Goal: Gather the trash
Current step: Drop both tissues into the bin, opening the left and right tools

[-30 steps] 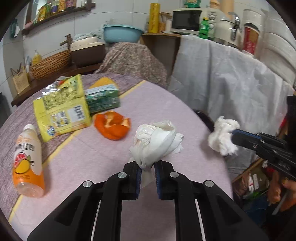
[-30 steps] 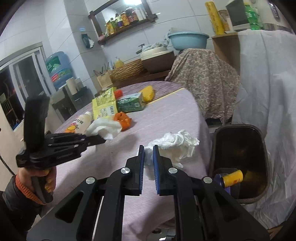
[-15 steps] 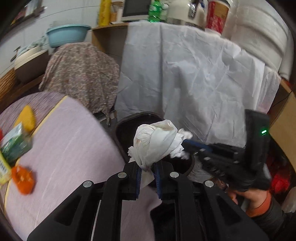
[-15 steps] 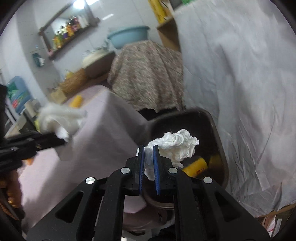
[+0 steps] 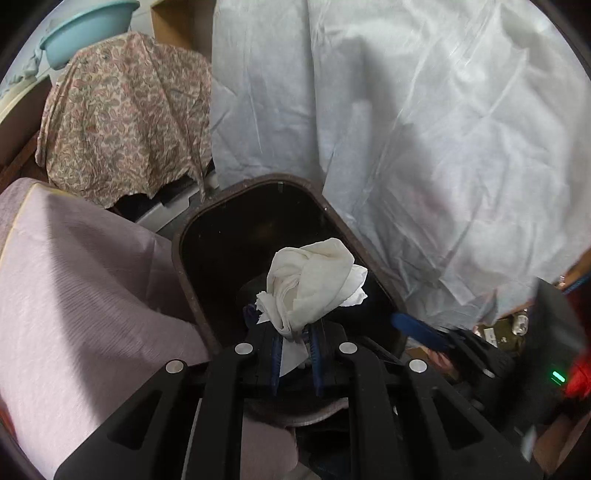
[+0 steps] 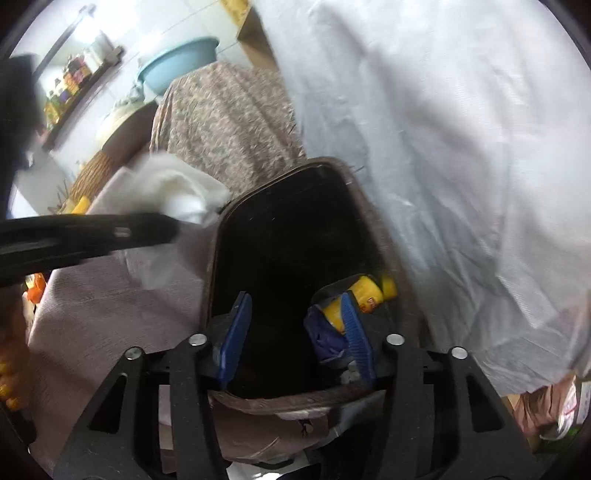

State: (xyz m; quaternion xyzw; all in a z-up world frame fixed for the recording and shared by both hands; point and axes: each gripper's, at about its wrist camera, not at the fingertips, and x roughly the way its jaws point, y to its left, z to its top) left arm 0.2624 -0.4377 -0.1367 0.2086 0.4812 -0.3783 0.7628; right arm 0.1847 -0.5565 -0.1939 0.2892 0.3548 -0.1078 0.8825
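My left gripper (image 5: pixel 295 339) is shut on a crumpled white tissue (image 5: pixel 314 280) and holds it over the open dark trash bin (image 5: pixel 192 266). The tissue also shows blurred in the right wrist view (image 6: pixel 177 192), at the bin's left rim (image 6: pixel 210 273). My right gripper (image 6: pixel 295 332) is open and empty above the bin's mouth, its blue pads (image 6: pixel 236 332) spread wide. A yellow bottle (image 6: pixel 365 291) and a blue wrapper (image 6: pixel 325 336) lie inside the bin. The right gripper's blue tip (image 5: pixel 417 328) shows at the bin's right edge.
The table's pink cloth (image 5: pixel 74 288) hangs just left of the bin. A white sheet (image 5: pixel 424 147) drapes behind and right of it. A patterned cloth (image 5: pixel 122 114) covers something at the back left, with a blue basin (image 5: pixel 81 29) above.
Both grippers swung from the table to over the bin. My right gripper opened and its white tissue is gone from the jaws. The left still holds its tissue.
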